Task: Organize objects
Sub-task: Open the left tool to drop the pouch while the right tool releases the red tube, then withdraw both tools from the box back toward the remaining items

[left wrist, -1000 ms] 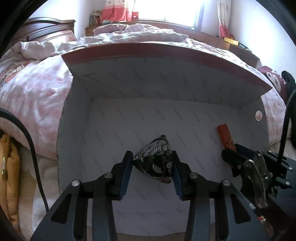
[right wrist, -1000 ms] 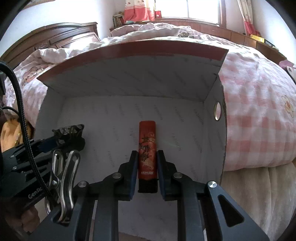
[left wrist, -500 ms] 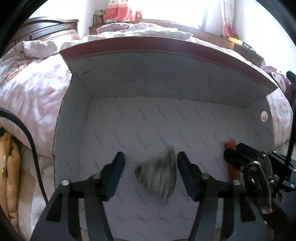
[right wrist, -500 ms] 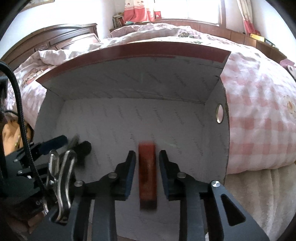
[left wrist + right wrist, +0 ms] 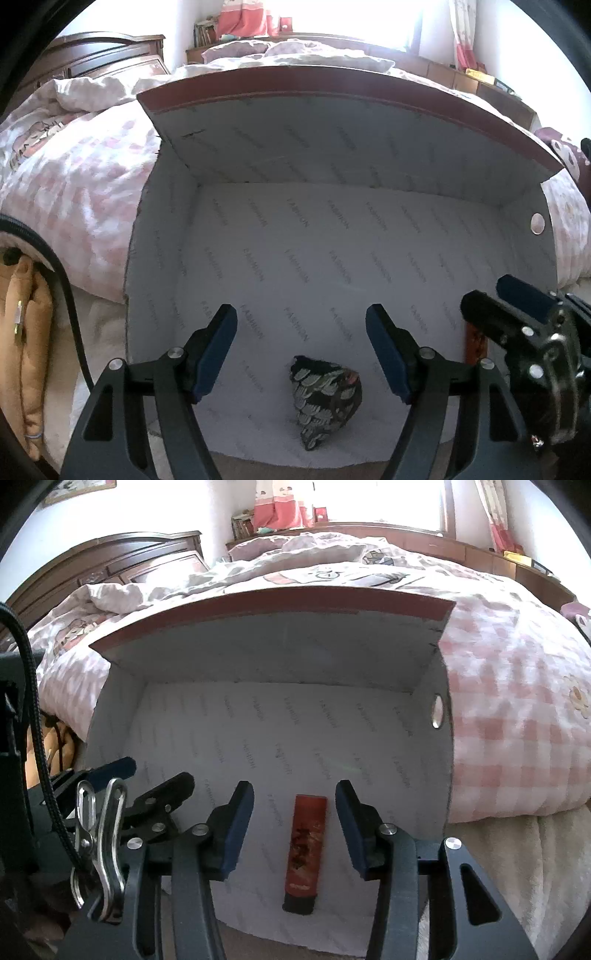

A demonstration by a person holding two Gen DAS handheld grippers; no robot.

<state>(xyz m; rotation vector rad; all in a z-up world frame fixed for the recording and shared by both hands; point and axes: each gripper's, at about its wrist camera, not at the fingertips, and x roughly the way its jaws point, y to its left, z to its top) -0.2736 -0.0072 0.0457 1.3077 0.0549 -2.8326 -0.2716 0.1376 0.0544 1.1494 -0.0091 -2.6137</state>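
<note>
Both the left gripper (image 5: 301, 347) and right gripper (image 5: 293, 821) stand wide and empty; the dark patterned fabric pouch (image 5: 325, 397) and red flat tube (image 5: 304, 853) lie near the white cardboard box's (image 5: 369, 236) front edge, so a careless nudge could push them out.

Box (image 5: 332, 258): matt white printed paper lining, red edge. Pouch (image 5: 325, 395): patterned woven cloth. Tube (image 5: 306, 853): glossy red plastic. Quilt (image 5: 517, 720): soft checked cotton. Headboard (image 5: 122, 561): polished dark wood.

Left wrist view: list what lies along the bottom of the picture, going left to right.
Orange fabric → black cable → left gripper's left finger → patterned pouch on the box floor → left gripper's right finger → red tube → right gripper.
</note>
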